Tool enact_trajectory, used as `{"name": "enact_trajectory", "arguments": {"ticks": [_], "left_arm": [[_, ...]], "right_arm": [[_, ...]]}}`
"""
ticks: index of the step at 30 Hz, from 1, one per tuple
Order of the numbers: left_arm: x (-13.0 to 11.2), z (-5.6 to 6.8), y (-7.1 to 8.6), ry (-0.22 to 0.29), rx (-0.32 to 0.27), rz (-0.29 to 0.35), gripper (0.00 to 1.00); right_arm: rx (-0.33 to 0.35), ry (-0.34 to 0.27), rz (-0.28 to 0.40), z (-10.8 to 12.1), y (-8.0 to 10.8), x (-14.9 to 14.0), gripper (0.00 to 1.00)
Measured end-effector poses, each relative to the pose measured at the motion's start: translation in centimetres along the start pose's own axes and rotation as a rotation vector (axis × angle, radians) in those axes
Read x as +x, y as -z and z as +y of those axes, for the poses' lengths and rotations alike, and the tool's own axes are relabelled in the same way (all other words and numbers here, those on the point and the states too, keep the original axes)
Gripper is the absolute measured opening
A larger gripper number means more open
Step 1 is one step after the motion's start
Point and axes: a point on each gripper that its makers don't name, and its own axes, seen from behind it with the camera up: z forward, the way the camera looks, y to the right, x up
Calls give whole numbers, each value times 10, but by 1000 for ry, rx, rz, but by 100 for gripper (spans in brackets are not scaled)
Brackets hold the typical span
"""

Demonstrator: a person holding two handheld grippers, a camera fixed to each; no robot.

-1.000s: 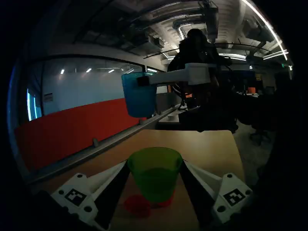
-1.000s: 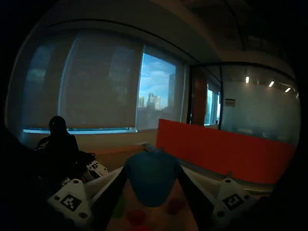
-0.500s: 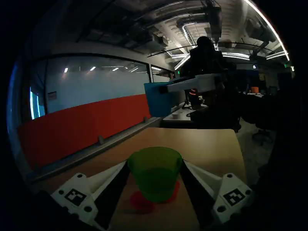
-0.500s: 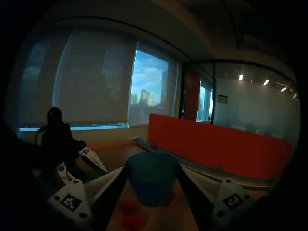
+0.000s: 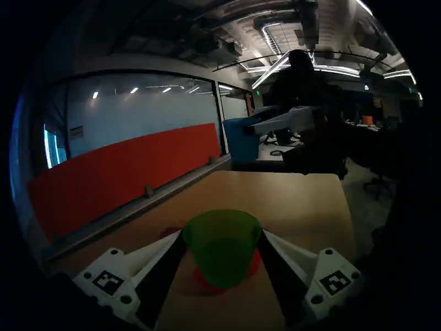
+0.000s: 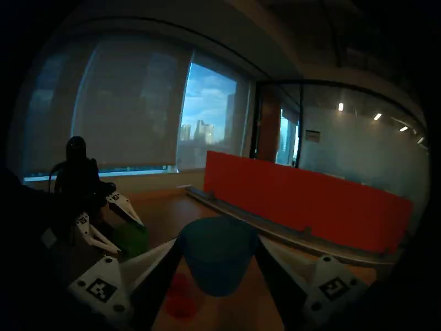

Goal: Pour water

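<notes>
Gripping the green cup (image 5: pixel 221 248) in your left claw (image 5: pixel 221 234), right claw (image 6: pixel 218 241) clamped on the blue cup (image 6: pixel 218 258), both upright, wooden desk (image 5: pixel 300 204) underneath

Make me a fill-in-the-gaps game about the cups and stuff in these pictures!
1. The left gripper grips a see-through plastic cup whose colour is ____.
2. The right gripper grips a second plastic cup whose colour is ____.
3. The long partition panel beside the wooden table is coloured ____.

Missing words: green, blue, red.
</notes>
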Motion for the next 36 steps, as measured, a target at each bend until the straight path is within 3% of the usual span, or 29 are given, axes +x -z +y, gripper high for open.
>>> {"name": "enact_trajectory", "arguments": {"ticks": [12, 24, 36], "left_arm": [[-39, -5, -4, -26, 2, -134, 88], [-74, -15, -4, -6, -2, -241, 88], [-94, -23, -5, 2, -4, -284, 88]], "right_arm": [[10, -24, -75, 3, 0, -39, 93], [26, -22, -156, 4, -5, -75, 93], [25, -38, -230, 12, -8, -113, 93]]}}
